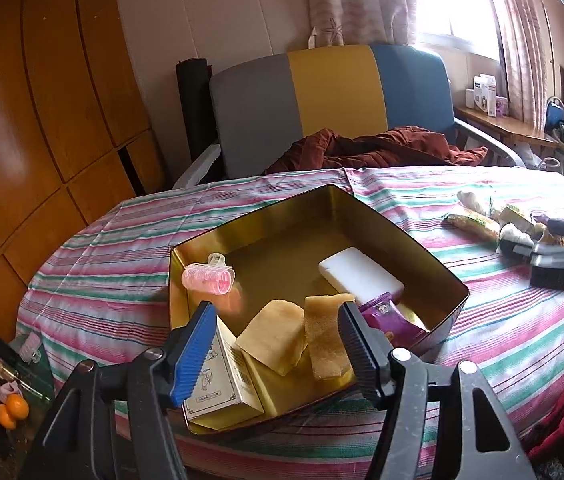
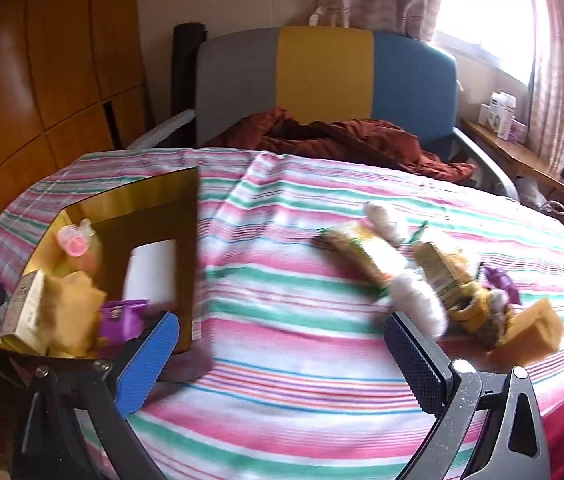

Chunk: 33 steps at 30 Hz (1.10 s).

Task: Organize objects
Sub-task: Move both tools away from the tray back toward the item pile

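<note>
1. The gold tin (image 1: pixel 434 276) sits on the striped cloth (image 1: pixel 502 320) at the left of the table. It already holds a pink hair roller (image 1: pixel 208 278) at its far left, a white bar (image 1: pixel 360 272) toward the right, two tan sponge pieces (image 1: pixel 302 336) near the front, a purple packet (image 1: pixel 392 320) and a small printed box (image 1: pixel 218 384) at the near left corner.

2. The left gripper (image 1: pixel 274 344) hangs over the tin's near edge with its jaws apart. The sponge pieces lie in the gap, but neither pad presses on them, so it holds nothing.

3. The right gripper (image 2: pixel 282 364) is spread wide and empty above bare cloth, between the tin and the loose pile (image 2: pixel 442 276) at the right: wrapped snacks, white fluffy pieces, another purple packet and a yellow sponge block (image 2: pixel 530 332).

4. The step in hand looks like a reach for the next loose item. The right-wrist view is blurred, so the pile's details are unsure.

5. To do it well, the right gripper should single out one piece at the pile's near edge. The fluffy white piece (image 2: pixel 418 304) lies nearest.

6. It should straddle that piece across its narrow side, then close only once both pads flank it.

7. The left gripper is best lifted clear so the tin's opening stays free for the drop.
</note>
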Motion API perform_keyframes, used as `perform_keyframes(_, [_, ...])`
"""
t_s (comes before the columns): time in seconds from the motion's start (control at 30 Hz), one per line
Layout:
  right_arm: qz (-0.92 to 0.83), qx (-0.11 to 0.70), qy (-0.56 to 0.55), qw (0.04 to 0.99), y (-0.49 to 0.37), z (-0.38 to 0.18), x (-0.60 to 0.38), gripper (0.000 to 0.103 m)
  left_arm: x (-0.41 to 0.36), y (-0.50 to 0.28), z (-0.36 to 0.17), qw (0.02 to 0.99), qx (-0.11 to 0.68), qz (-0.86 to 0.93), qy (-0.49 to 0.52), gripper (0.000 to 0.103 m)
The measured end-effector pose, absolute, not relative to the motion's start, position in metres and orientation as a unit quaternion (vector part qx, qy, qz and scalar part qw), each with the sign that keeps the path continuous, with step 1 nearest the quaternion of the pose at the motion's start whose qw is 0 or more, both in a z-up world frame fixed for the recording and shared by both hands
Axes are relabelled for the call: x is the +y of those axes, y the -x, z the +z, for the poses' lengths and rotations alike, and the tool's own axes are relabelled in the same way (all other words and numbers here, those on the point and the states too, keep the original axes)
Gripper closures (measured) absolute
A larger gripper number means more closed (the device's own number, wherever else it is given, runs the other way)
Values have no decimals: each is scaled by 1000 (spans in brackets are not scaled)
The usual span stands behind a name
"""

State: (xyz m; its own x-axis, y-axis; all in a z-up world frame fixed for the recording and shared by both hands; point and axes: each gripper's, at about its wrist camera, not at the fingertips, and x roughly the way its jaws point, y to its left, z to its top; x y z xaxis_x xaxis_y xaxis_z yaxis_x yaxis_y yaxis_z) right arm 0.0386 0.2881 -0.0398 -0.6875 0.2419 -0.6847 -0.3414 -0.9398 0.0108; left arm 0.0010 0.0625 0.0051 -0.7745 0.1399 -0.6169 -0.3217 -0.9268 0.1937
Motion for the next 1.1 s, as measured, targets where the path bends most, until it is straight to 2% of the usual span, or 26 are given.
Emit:
perform_keyframes(0.43, [902,70,336,261,-52,-9,390,0,75,-5,9,131,168,927,309,39])
perform_keyframes(0.63, [882,77,327,330,-58,-12,450,0,87,-6,10,139,187,924,304,39])
perform_keyframes(0.87, [857,172,325,361,-73,-25,500,0,111,-5,12,149,213,918,299,39])
perform_keyframes(1.1, [845,215,331,361,-82,-30,511,0,141,-1,24,197,208,914,286,37])
